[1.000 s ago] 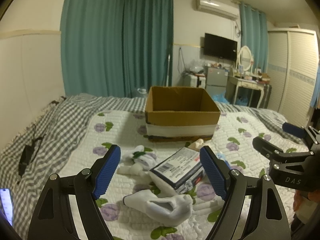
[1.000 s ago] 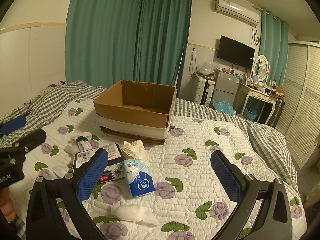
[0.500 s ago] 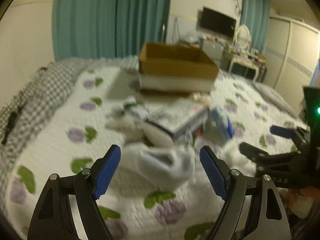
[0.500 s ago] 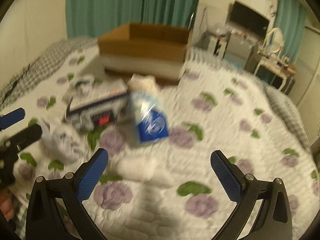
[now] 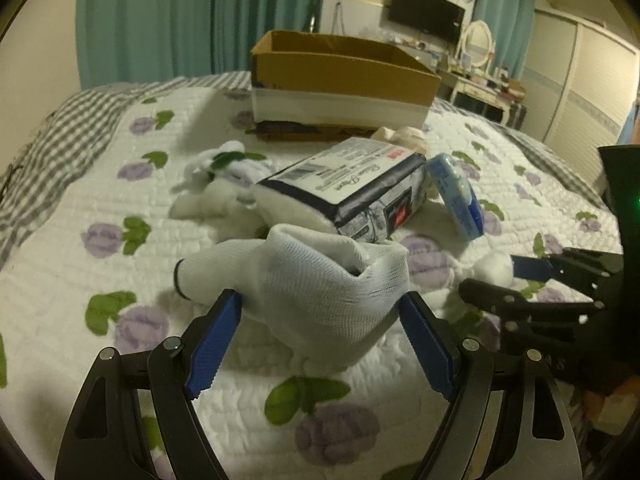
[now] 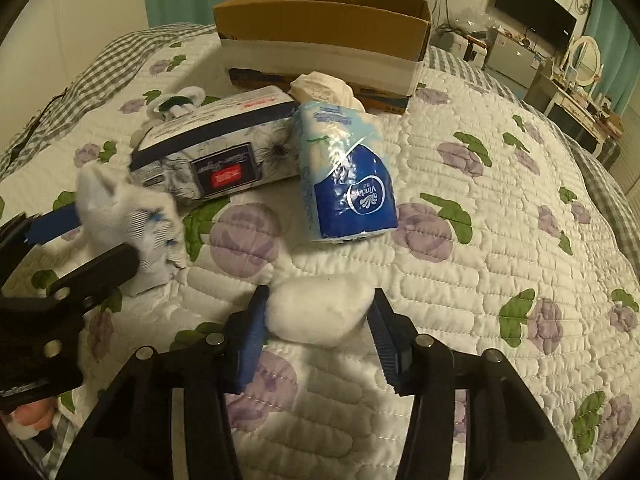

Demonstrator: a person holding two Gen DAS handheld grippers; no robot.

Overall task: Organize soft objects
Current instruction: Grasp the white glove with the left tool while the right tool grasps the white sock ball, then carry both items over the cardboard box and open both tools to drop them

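Observation:
My left gripper (image 5: 320, 308) is open, its blue pads on either side of a white knit glove (image 5: 316, 280) lying on the quilt. My right gripper (image 6: 318, 308) is open around a white fluffy ball (image 6: 318, 314), pads close to its sides. The glove also shows in the right wrist view (image 6: 132, 220) between the left gripper's fingers. A dark tissue pack (image 5: 352, 188) (image 6: 216, 156), a blue Vinda tissue roll (image 6: 346, 172) (image 5: 456, 196), a white plush toy (image 5: 216, 188) and a cream cloth (image 6: 324, 86) lie before the open cardboard box (image 5: 340, 84) (image 6: 324, 28).
The floral quilted bed (image 6: 480, 216) stretches right. Grey checked bedding (image 5: 60, 136) lies at the left edge. A dressing table (image 5: 480, 80), TV and wardrobe stand beyond the bed.
Both grippers have dropped down and forward to the quilt. The left now brackets the glove, the right brackets the fluffy ball and its jaws have narrowed.

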